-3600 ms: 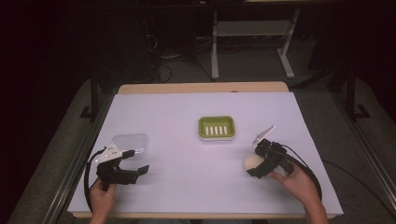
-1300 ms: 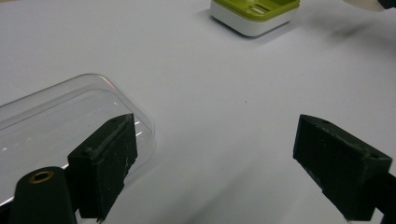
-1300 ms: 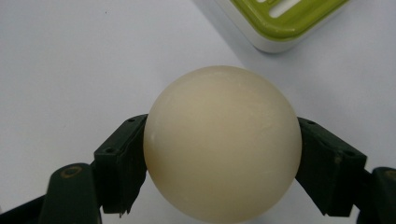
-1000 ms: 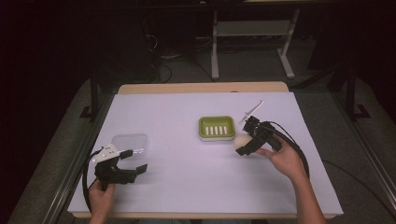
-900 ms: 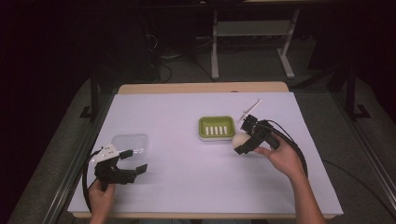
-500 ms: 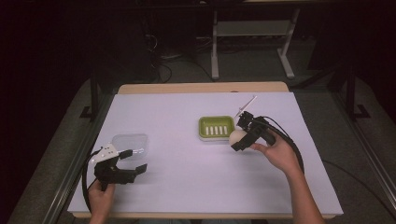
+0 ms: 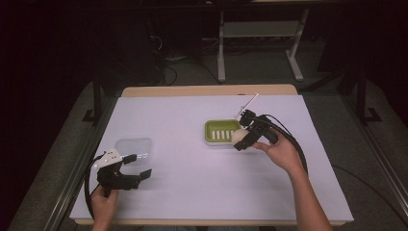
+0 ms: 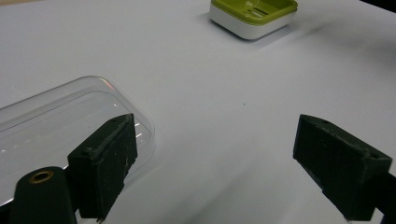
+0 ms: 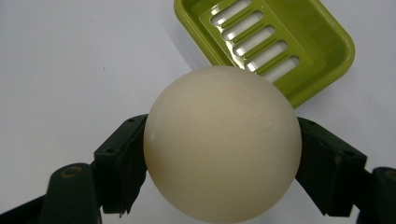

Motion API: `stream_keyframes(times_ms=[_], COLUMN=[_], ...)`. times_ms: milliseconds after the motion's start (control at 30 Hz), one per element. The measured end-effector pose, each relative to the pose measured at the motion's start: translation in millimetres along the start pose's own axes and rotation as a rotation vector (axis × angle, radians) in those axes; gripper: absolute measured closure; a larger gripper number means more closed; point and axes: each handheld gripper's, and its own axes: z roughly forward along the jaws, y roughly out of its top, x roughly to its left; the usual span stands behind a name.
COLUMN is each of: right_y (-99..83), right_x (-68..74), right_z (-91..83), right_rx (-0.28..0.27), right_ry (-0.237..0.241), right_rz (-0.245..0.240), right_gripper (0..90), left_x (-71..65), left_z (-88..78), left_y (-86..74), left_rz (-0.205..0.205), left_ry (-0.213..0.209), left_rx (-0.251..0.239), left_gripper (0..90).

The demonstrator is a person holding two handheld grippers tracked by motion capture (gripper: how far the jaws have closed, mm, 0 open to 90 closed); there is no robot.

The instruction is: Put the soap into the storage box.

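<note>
Overhead, a dark room surrounds the table (image 7: 192,125), whose top is covered in a pale lavender sheet, with a wooden edge showing at the far side. Beyond it, a grey floor, tangled cables and the white legs of a stand (image 7: 260,43) fade into shadow; the stand's top is cut off and the background is too dark to read.

Near the table's middle sits a green dish (image 7: 220,133) with a slotted insert on a white base. At the near left lies a clear lid (image 7: 133,148), faint against the sheet and hard to outline from above; in the left gripper view it is cut off at the left edge, partly behind one jaw.

The right gripper (image 7: 239,139), held in the person's right hand (image 7: 281,151), is clenched on a cream ball (image 9: 222,142), which hangs just beside the dish's right end and hides part of that rim. The left gripper (image 7: 140,166) rests near the front edge, just in front of the lid, jaws spread wide with nothing between them.
</note>
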Motion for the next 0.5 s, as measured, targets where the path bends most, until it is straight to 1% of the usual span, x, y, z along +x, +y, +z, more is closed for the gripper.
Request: stream_keyframes(times_ms=[167, 500], right_y=[7.0, 20.3], right_x=[-0.5, -1.5], right_z=[1.7, 2.4], right_rx=[0.013, 0.012], right_ry=[-0.004, -0.01], right_rz=[-0.01, -0.017], right_gripper=[23.2, 23.2], left_x=[0.5, 0.3], left_z=[-0.1, -0.1], left_y=[0.0, 0.0], left_rz=[0.002, 0.002], left_ry=[0.002, 0.002], left_rx=[0.001, 0.0], left_gripper=[12.8, 12.9])
